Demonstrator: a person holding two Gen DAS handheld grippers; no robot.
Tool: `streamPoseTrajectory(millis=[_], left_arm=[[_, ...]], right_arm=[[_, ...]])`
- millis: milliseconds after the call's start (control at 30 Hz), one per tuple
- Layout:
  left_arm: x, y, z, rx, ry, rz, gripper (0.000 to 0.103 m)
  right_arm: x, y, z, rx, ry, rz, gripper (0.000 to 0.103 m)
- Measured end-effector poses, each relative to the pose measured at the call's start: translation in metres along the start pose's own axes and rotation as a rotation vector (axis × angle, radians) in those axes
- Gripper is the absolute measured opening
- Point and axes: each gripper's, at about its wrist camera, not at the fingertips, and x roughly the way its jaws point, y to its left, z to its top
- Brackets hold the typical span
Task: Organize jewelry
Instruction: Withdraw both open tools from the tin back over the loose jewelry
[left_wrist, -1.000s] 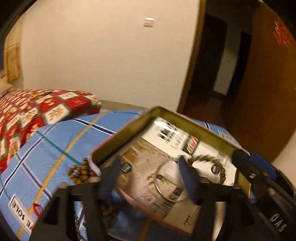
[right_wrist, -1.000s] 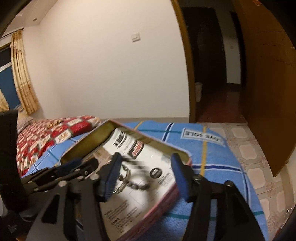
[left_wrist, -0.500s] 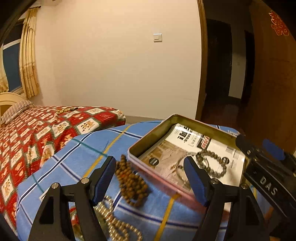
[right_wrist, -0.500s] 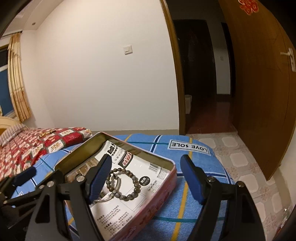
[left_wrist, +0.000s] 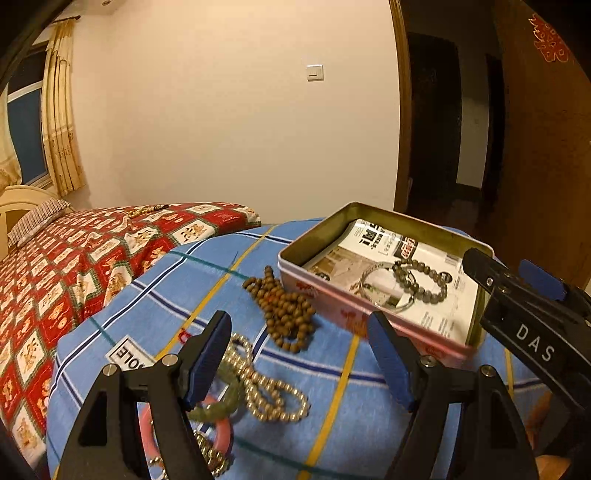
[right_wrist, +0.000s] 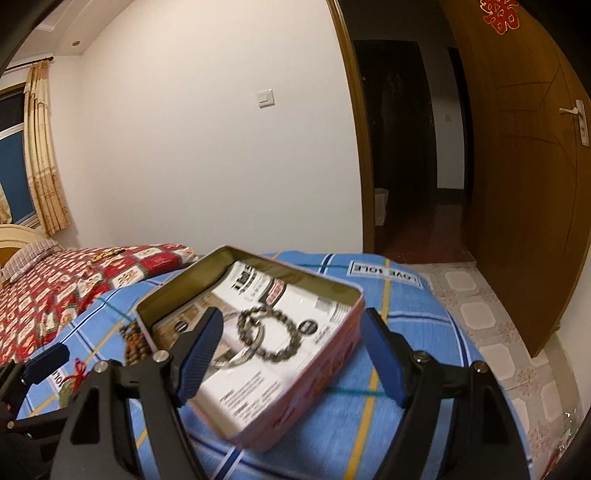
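Next pick looks like the brown wooden bead strand (left_wrist: 286, 314), heaped on the blue checked blanket (left_wrist: 332, 387) just left of the pink tin (left_wrist: 332, 314); I'd bring the left gripper (left_wrist: 299, 363) down over the heap's middle and pinch several beads at once so it lifts as one loop. Both pairs of fingers stand wide and empty, the right gripper (right_wrist: 291, 356) poised over the tin's near side, where a dark bead bracelet (right_wrist: 267, 334) and a bangle already lie. The gold bead chain (left_wrist: 266, 387), green bracelet (left_wrist: 221, 400) and pink bangle (left_wrist: 221, 435) wait on the blanket near my left fingers.
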Motion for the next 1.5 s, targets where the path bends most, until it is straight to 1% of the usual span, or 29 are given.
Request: streamPoseTrajectory(millis=[500, 767, 933, 1167, 1300, 1400, 1500], left_arm=[[-0.031, 0.009, -0.025, 0.018, -0.002, 0.012, 0.076], [-0.043, 0.017, -0.036, 0.020, 0.008, 0.010, 0.076], [-0.050, 0.027, -0.042, 0.010, 0.018, 0.006, 0.076], [-0.063, 0.047, -0.047, -0.012, 0.018, 0.005, 0.076], [-0.072, 0.065, -0.053, -0.017, 0.025, 0.002, 0.076], [-0.076, 0.087, -0.059, -0.047, 0.042, 0.012, 0.076], [-0.080, 0.114, -0.064, -0.078, 0.054, 0.053, 0.076]], right_arm=[[-0.038, 0.019, -0.023, -0.027, -0.006, 0.028, 0.079], [-0.046, 0.016, -0.028, 0.017, 0.002, 0.036, 0.079], [-0.053, 0.014, -0.033, 0.057, 0.020, 0.058, 0.079], [-0.070, 0.026, -0.038, 0.024, 0.014, 0.089, 0.079], [-0.076, 0.034, -0.041, -0.005, 0.017, 0.128, 0.079], [-0.077, 0.043, -0.044, -0.036, 0.047, 0.181, 0.079], [-0.076, 0.055, -0.049, -0.083, 0.091, 0.237, 0.079]])
